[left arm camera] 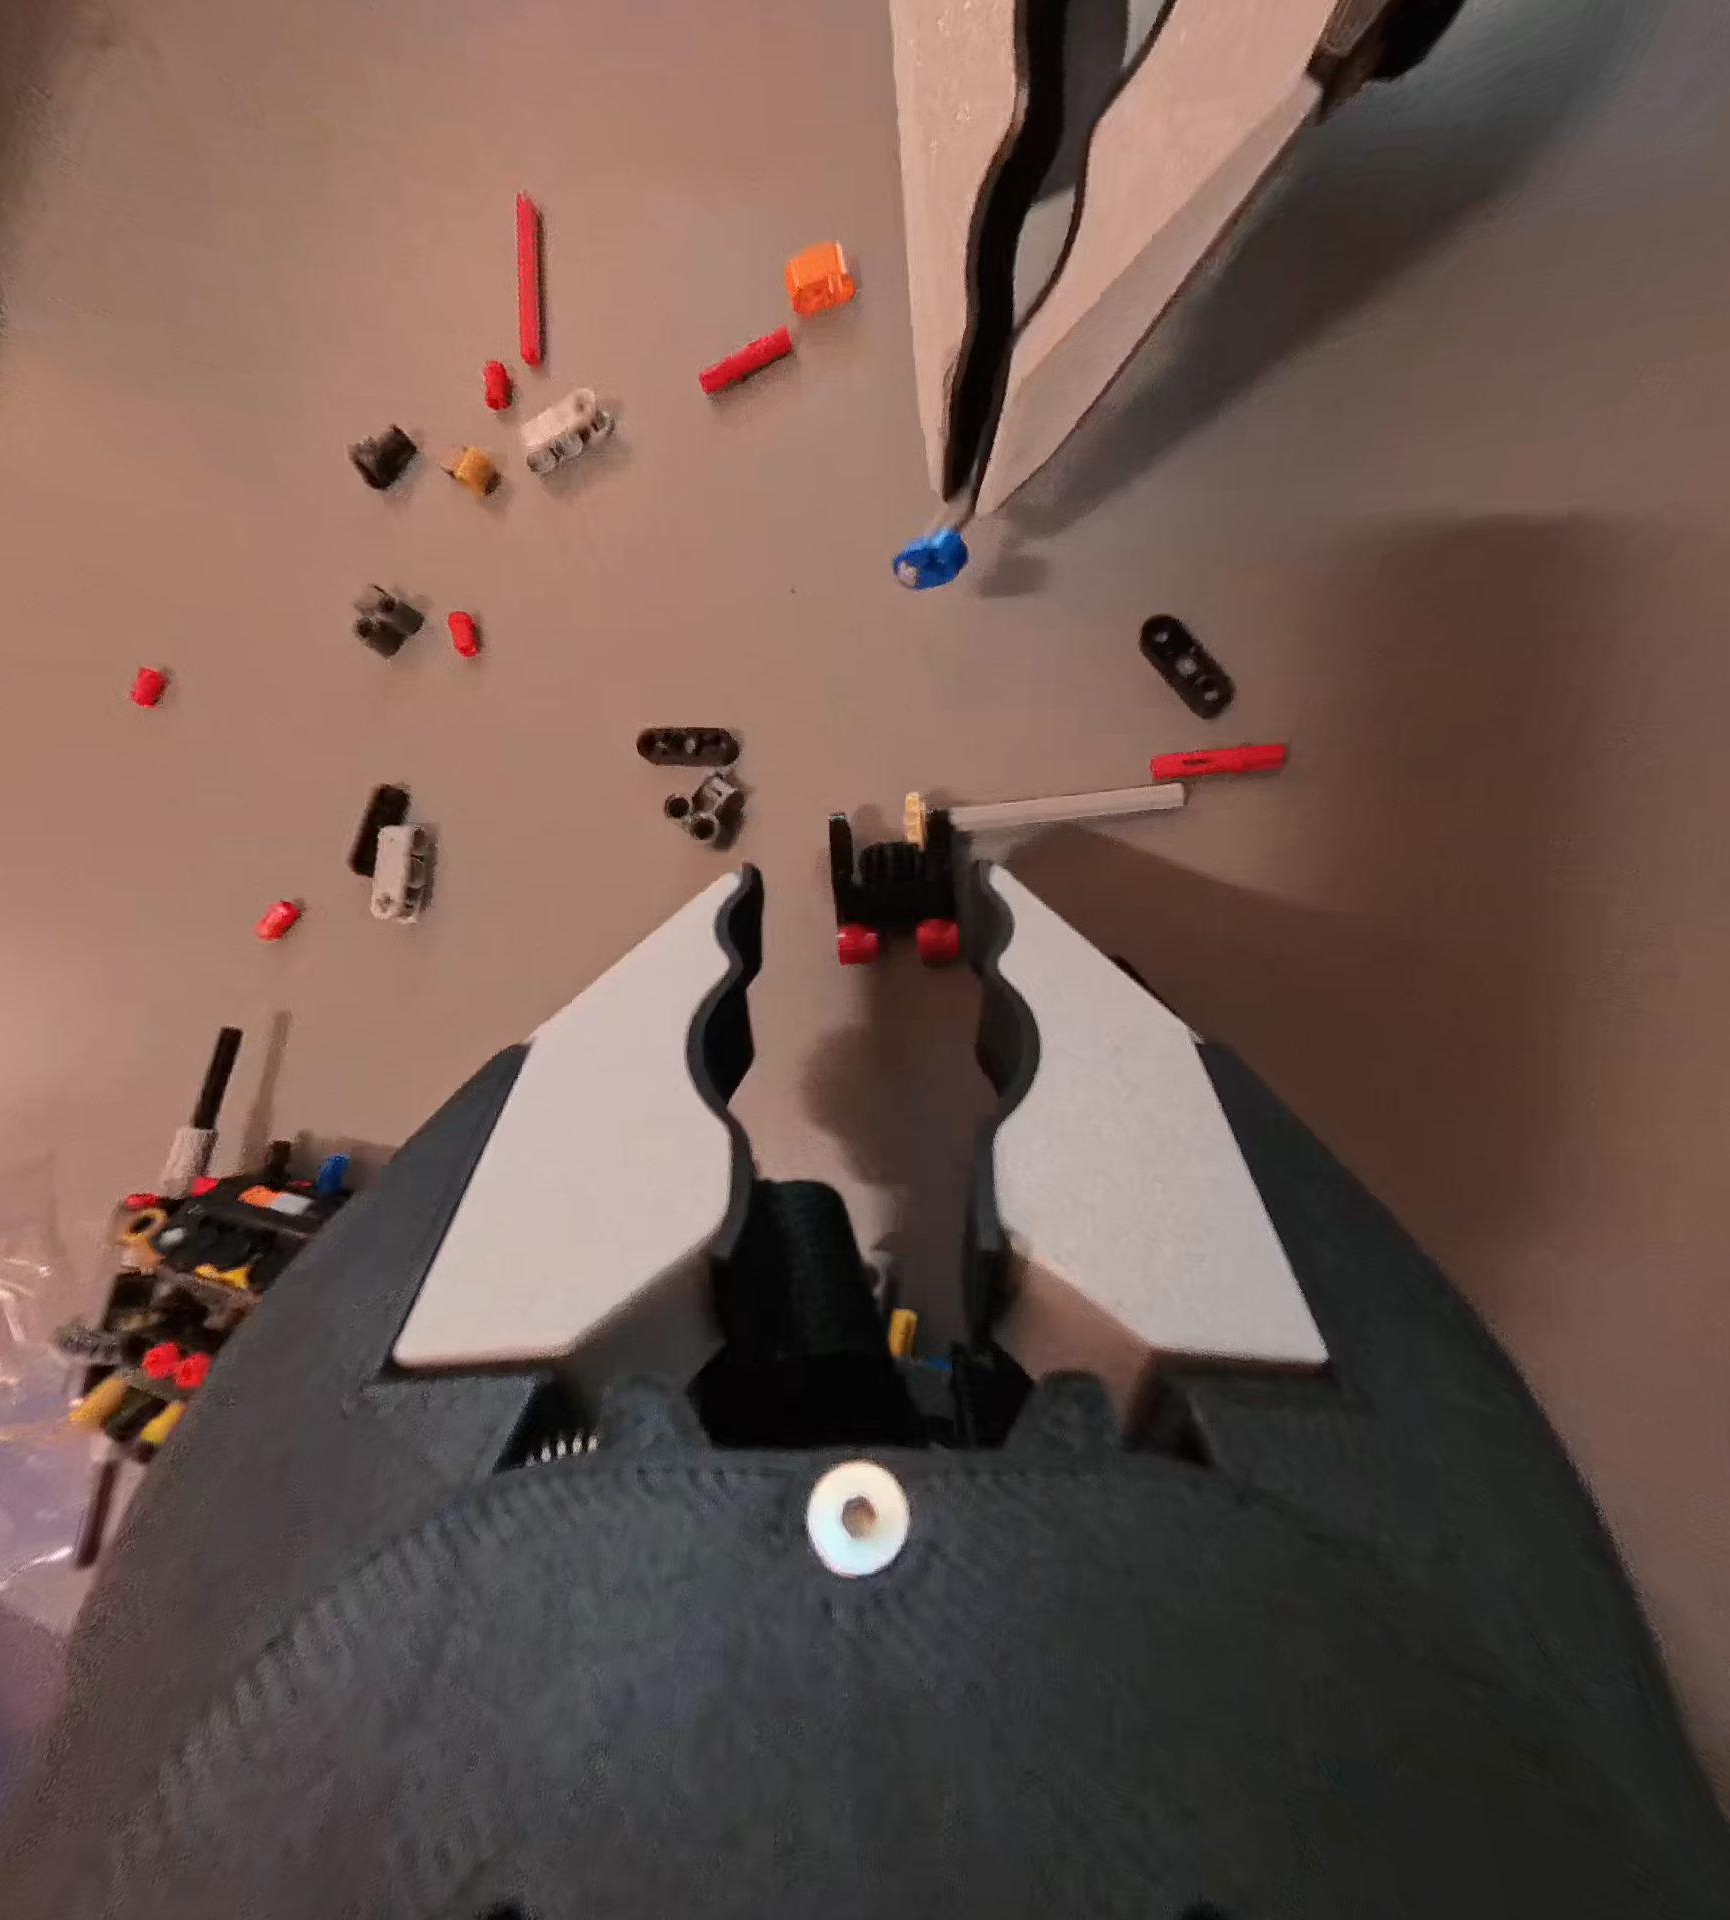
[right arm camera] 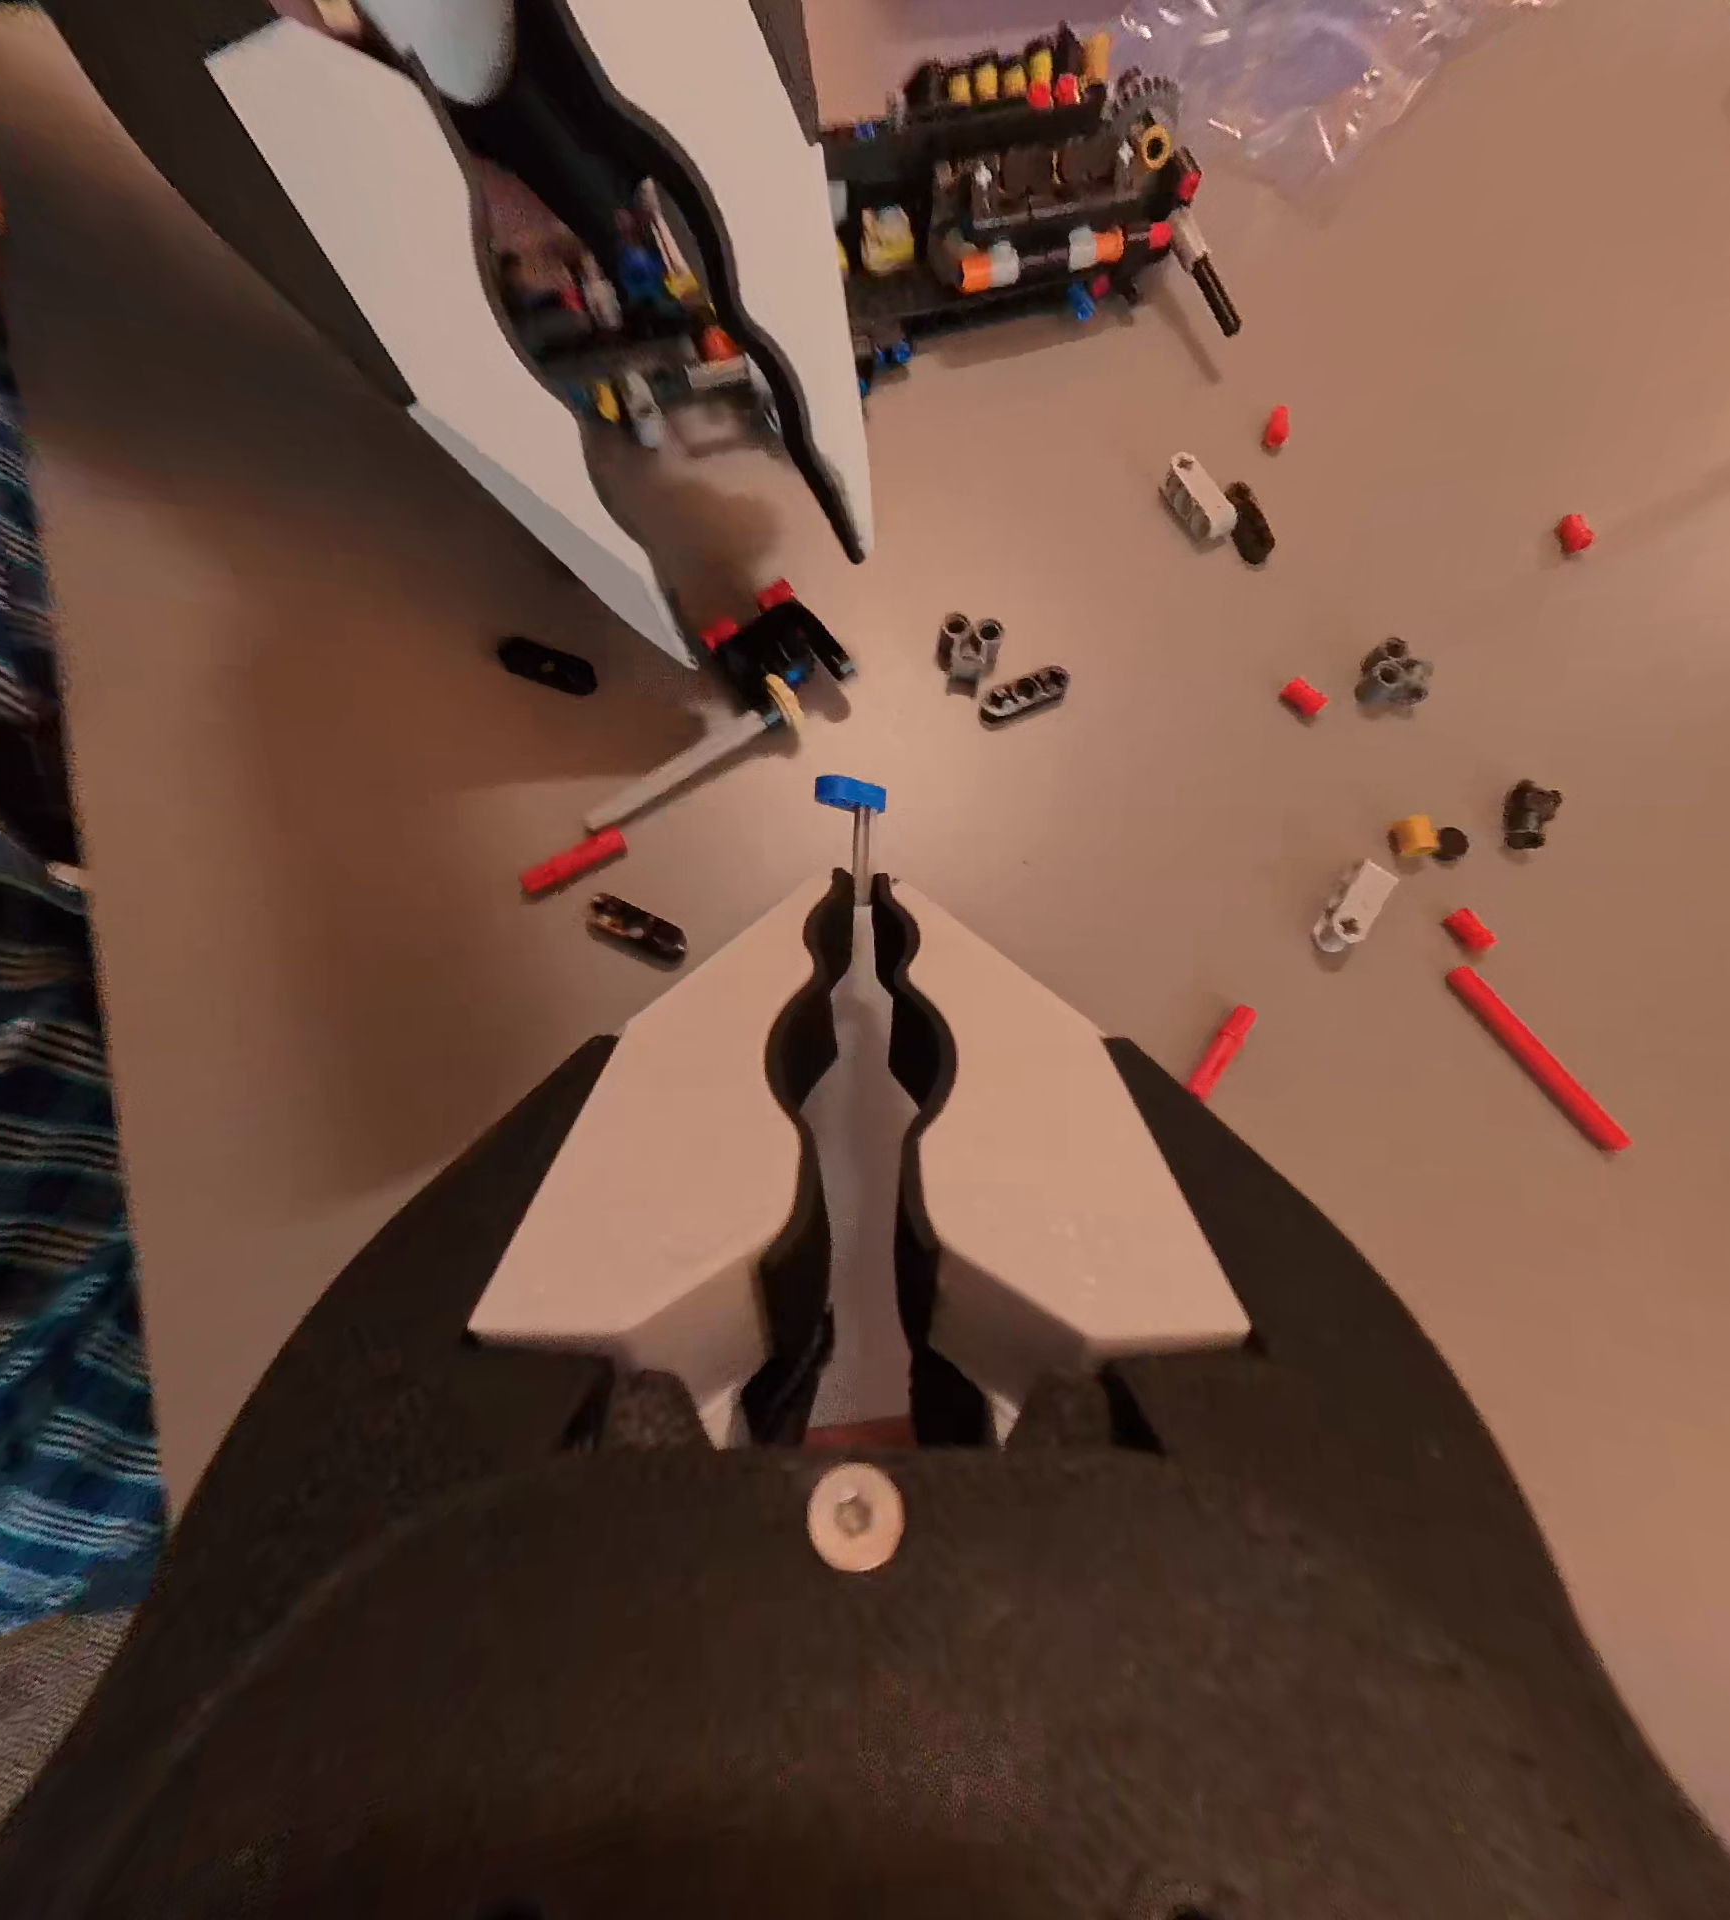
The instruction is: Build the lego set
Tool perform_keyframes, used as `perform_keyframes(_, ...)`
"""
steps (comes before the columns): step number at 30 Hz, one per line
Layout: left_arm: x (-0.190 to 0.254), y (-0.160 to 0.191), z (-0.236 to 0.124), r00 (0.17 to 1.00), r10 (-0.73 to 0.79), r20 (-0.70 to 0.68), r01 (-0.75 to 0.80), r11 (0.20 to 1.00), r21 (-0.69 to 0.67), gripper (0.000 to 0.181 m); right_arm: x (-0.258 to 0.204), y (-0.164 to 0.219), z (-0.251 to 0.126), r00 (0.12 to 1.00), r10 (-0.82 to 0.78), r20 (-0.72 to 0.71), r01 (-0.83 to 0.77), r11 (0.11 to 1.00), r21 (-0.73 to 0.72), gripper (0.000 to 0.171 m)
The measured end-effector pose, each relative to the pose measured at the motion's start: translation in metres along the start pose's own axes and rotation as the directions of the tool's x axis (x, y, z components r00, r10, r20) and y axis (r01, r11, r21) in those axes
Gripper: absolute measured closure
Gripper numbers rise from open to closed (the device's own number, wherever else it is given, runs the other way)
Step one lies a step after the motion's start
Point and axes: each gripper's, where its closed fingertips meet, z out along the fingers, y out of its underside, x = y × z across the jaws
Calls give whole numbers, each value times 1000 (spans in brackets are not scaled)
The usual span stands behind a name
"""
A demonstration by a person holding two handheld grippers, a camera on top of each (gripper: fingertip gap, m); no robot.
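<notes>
My left gripper is open, with its jaws on either side of a small black sub-assembly that has two red pins and a long grey axle; the sub-assembly lies on the table. It also shows in the right wrist view, under the left gripper's fingers. My right gripper is shut on a thin grey axle with a blue piece on its end, held above the table. That blue piece also shows in the left wrist view at the right gripper's tip.
Loose red, black, grey and orange pieces lie scattered on the brown table, among them a long red axle and an orange block. A large partly built black model stands at the far side beside a clear plastic bag. My right fingertips sit around 7 centimeters from my left ones. My right tips are roughly 8 centimeters from the orange block.
</notes>
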Motion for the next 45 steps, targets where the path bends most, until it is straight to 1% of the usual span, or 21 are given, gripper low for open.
perform_keyframes(4,-4,-36,-19,988,133,83,-146,974,176,146,-14,-19,-6,991,43,130,-56,994,97,171)
perform_keyframes(5,2,-43,-20,980,183,73,-194,959,206,147,-18,-24,-8,986,46,163,-66,991,118,171)
perform_keyframes(6,5,-48,-22,970,230,84,-243,942,233,149,-21,-29,-10,979,47,197,-76,988,138,171)
perform_keyframes(7,5,-52,-22,958,261,115,-282,929,238,151,-24,-33,-12,972,48,228,-84,985,154,171)
perform_keyframes(8,8,-53,-21,949,294,114,-314,919,241,153,-27,-36,-13,966,48,255,-92,982,162,171)
perform_keyframes(10,14,-60,-22,940,321,112,-340,898,279,159,-32,-40,-15,952,47,303,-103,980,170,171)
perform_keyframes(11,19,-60,-22,935,344,90,-355,890,286,164,-35,-42,-16,945,47,324,-109,979,175,171)
perform_keyframes(13,24,-63,-24,921,377,96,-387,869,308,167,-37,-42,-18,933,59,355,-127,977,173,171)
perform_keyframes(16,26,-62,-23,931,358,70,-361,876,321,173,-38,-40,-18,928,61,368,-128,979,160,171)
perform_keyframes(19,20,-62,-23,949,304,82,-313,890,331,175,-32,-43,-17,938,74,340,-143,973,181,171)
perform_keyframes(22,11,-63,-25,979,195,54,-201,913,354,175,-24,-48,-17,954,89,287,-156,963,220,170)
perform_keyframes(25,5,-66,-29,997,78,0,-71,914,399,175,-20,-50,-16,984,5,179,-49,969,241,164)
perform_keyframes(26,6,-67,-32,998,57,-31,-39,909,415,175,-20,-49,-14,989,-28,143,-6,973,231,162)
perform_keyframes(27,5,-68,-33,998,46,-34,-27,907,421,175,-20,-49,-13,992,-51,115,25,975,220,161)
perform_keyframes(31,7,-67,-31,997,73,-27,-56,914,403,175,-18,-54,-11,992,-119,30,110,972,208,166)
perform_keyframes(33,10,-66,-29,996,87,-26,-70,918,391,175,-21,-56,-11,990,-139,21,131,970,206,166)
perform_keyframes(35,9,-66,-31,996,80,-27,-63,918,392,175,-22,-58,-12,986,-169,-2,165,965,203,170)
perform_keyframes(37,12,-65,-30,994,98,-40,-75,921,382,175,-24,-56,-11,983,-184,-2,182,966,182,170)
perform_keyframes(39,11,-66,-30,994,107,-20,-91,921,378,174,-23,-55,-11,981,-193,-18,193,967,164,170)
perform_keyframes(41,11,-67,-31,992,126,-8,-113,917,381,168,-25,-55,-12,978,-207,-4,205,966,158,170)
perform_keyframes(45,18,-69,-34,982,184,-43,-153,906,396,175,-29,-55,-14,972,-236,16,230,960,159,170)
